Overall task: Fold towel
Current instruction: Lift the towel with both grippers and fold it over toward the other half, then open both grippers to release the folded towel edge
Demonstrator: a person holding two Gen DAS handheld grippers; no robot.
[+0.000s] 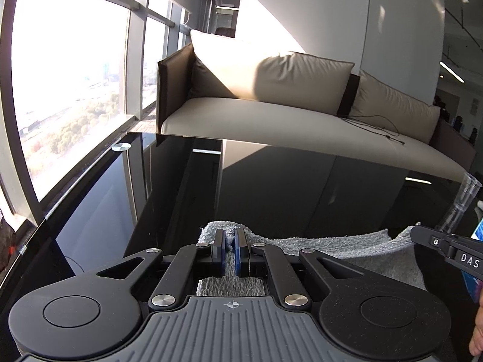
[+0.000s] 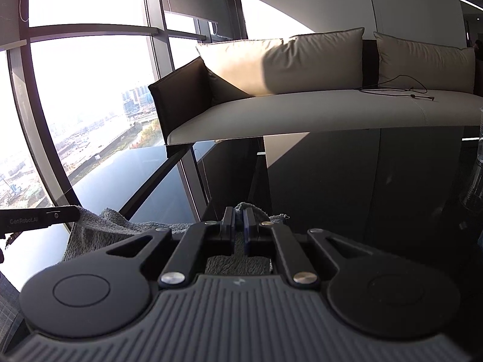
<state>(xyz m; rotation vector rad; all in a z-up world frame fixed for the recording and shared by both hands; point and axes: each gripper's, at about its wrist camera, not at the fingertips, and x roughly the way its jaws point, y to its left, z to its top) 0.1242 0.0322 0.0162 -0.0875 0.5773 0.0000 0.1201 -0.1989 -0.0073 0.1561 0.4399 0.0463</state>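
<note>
A grey terry towel (image 1: 326,242) hangs stretched between both grippers above the black glass table (image 1: 151,187). My left gripper (image 1: 230,235) is shut on the towel's left corner, and cloth bulges out past its blue pads. In the right wrist view my right gripper (image 2: 240,214) is shut on the other corner of the towel (image 2: 102,220), which sags away to the left. The right gripper's body (image 1: 446,247) shows at the right edge of the left wrist view. The left gripper's finger (image 2: 39,217) shows at the left edge of the right wrist view.
A beige sofa (image 1: 286,114) with cushions stands behind the table, with a thin black cable (image 1: 377,126) lying on its seat. A clear plastic cup (image 1: 465,202) stands at the table's right side. Tall windows (image 1: 69,84) run along the left.
</note>
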